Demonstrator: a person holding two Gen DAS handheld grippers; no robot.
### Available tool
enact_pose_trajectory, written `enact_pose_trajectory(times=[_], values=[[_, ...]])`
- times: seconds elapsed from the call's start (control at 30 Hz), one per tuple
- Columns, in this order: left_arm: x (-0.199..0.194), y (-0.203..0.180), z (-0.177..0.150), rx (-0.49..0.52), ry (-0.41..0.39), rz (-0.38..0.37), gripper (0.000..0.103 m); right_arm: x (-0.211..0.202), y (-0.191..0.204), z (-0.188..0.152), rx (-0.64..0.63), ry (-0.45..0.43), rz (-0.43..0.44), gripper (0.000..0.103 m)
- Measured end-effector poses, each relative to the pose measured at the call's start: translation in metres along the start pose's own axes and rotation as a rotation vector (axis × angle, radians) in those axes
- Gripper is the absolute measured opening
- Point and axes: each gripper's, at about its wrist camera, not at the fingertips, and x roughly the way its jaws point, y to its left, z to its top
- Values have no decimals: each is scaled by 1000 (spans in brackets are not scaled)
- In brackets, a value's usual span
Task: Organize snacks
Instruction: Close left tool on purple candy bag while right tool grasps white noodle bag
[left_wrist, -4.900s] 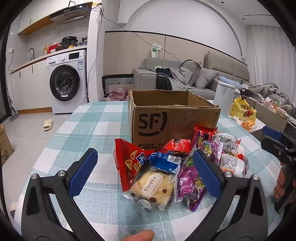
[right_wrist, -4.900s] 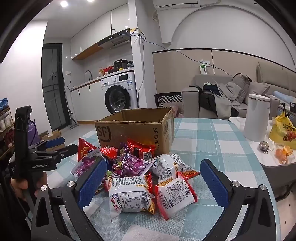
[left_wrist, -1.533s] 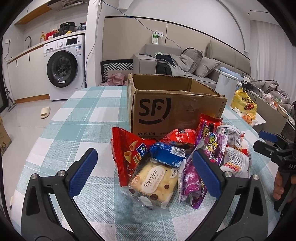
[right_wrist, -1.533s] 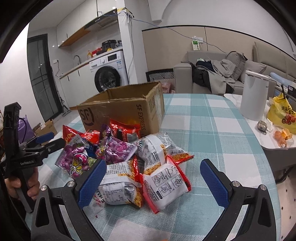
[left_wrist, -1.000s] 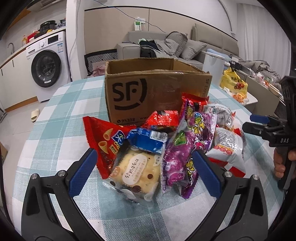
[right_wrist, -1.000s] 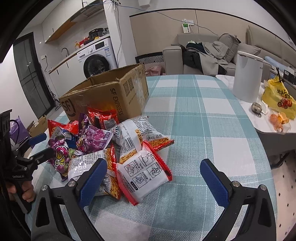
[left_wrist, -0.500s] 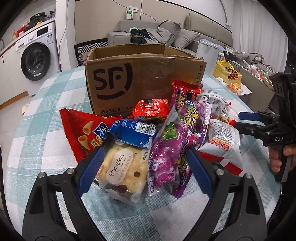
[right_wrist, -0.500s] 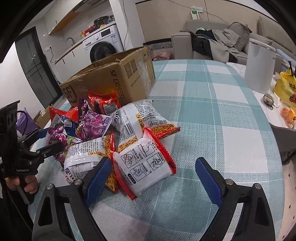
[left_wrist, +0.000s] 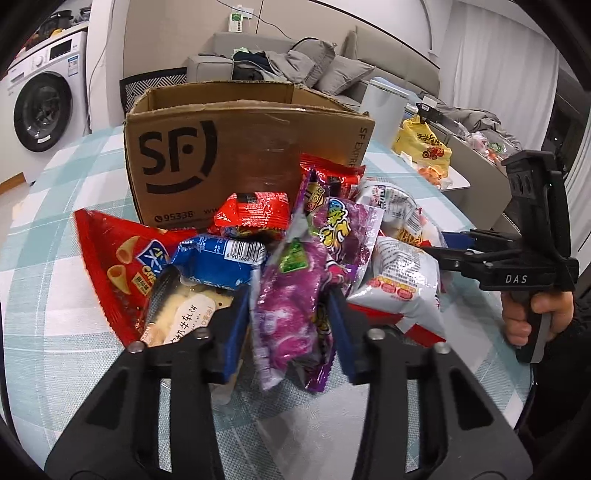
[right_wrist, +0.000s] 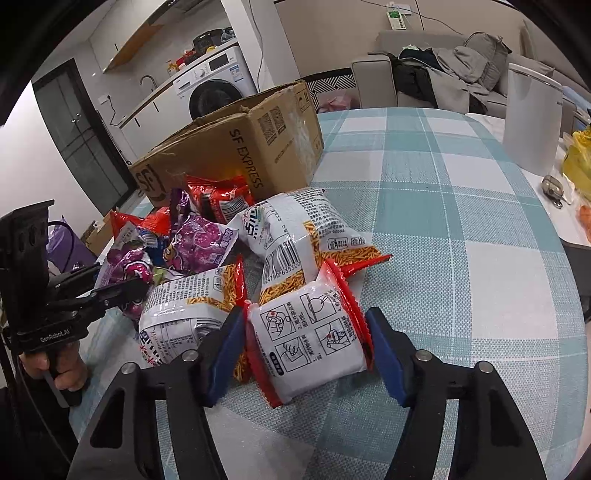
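The left gripper (left_wrist: 290, 325) has its fingers (left_wrist: 236, 328) closing on a purple snack packet (left_wrist: 291, 306), both blue pads pressed against its crumpled sides; the packet stands upright between them at the near edge of the snack pile on the checked desk (left_wrist: 48, 295). The right gripper (right_wrist: 306, 347) is also closing, its fingers (right_wrist: 384, 354) touching the red edges of a white noodle packet (right_wrist: 310, 339) lying between them. Only the left wrist view shows the open top of the cardboard box (left_wrist: 243, 155) behind the pile.
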Motion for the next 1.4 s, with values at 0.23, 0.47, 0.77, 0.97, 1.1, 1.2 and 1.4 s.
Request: enact_pose_trajectory(times=[0.23,0.47,0.77,0.97,1.1,1.2,1.4], values=[[-6,3,-6,-36,-7,-23,31,-11,2,-6,19,-38,-6,55],[-23,6,-6,-39,-49,-25,30,-26,4,-6,39,-89,-11,55],[-53,11,-1,-59,-115,-9,30,-47,17,5,43,-166,12,55],[-72,18,12,-67,-165,28,30,-56,29,19,41,-208,32,55],[-83,20,26,-63,-199,53,30,-58,39,33,33,-232,47,55],[-88,21,36,-67,-221,70,30,-61,46,43,20,-247,54,55],[-95,28,64,-84,-252,99,30,-64,54,64,21,-274,72,55]])
